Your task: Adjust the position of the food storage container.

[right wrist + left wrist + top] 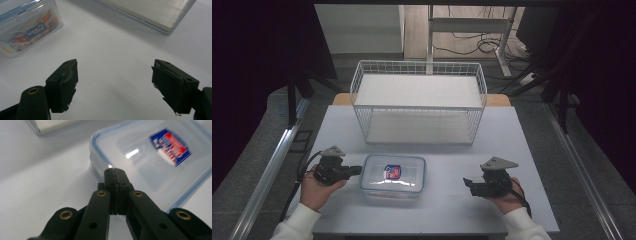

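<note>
We have a clear lock-lid food container flat on the grey table, just in front of the white wire basket, which we use as landmark. The container sits in front of the basket's front wall, slightly toward its left half, apart from it. Judgement on handling: rigid plastic box, smooth and slick lid, blue seal rim, brand sticker on top; something orange shows through the side wall in the right gripper view, so likely light to moderate in weight, not fragile, but it will slide on the table if pushed off-centre. The lid top gives nothing to pinch. We judge the best hold is across the short sides or on a rim or clip edge, with jaws spread wide; a two-sided squeeze from both grippers also looks workable. Left gripper is clenched with nothing between the jaws, its closed tip right at the container's left edge; in the left gripper view the tip sits against or just short of the rim corner, and we cannot tell if it touches. Right gripper is released, jaws spread wide and empty, in front of the basket's right end, well apart from the container's right side, pointing toward it.
</note>
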Action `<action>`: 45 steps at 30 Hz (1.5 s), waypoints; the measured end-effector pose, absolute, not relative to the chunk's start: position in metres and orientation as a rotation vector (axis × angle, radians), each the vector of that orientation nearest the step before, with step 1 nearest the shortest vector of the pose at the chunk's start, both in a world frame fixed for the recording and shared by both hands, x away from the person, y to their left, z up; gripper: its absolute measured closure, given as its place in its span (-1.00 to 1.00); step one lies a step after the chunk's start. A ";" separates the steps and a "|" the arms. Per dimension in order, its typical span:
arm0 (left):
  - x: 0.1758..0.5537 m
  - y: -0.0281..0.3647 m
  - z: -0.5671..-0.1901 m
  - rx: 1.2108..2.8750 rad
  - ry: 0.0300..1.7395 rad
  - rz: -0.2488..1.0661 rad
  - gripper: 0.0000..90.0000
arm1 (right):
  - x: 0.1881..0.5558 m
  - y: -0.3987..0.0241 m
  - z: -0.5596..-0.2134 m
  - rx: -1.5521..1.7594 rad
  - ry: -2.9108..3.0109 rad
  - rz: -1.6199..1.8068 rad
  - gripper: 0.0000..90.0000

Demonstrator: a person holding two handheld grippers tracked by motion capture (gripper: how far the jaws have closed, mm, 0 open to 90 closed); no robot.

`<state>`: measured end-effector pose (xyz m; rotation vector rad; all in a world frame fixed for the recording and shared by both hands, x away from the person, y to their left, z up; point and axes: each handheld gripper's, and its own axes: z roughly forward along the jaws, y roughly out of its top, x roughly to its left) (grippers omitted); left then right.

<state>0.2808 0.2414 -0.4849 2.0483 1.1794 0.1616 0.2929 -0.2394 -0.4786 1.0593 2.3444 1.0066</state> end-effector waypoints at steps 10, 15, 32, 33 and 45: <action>0.285 0.241 -0.495 2.117 1.223 0.168 1.00 | 0.293 -0.240 -0.478 1.057 2.345 1.005 -0.53; 0.287 0.243 -0.501 2.130 1.238 0.120 1.00 | 0.293 -0.240 -0.478 1.058 2.343 1.006 -0.53; 0.287 0.219 -0.504 2.152 1.196 0.037 1.00 | 0.293 -0.238 -0.479 1.054 2.350 0.999 -0.53; 0.287 0.217 -0.504 2.161 1.185 0.033 1.00 | 0.293 -0.238 -0.479 1.054 2.350 0.999 -0.53; 0.292 0.186 -0.504 2.180 1.127 0.005 1.00 | 0.294 -0.238 -0.479 1.058 2.350 1.001 -0.53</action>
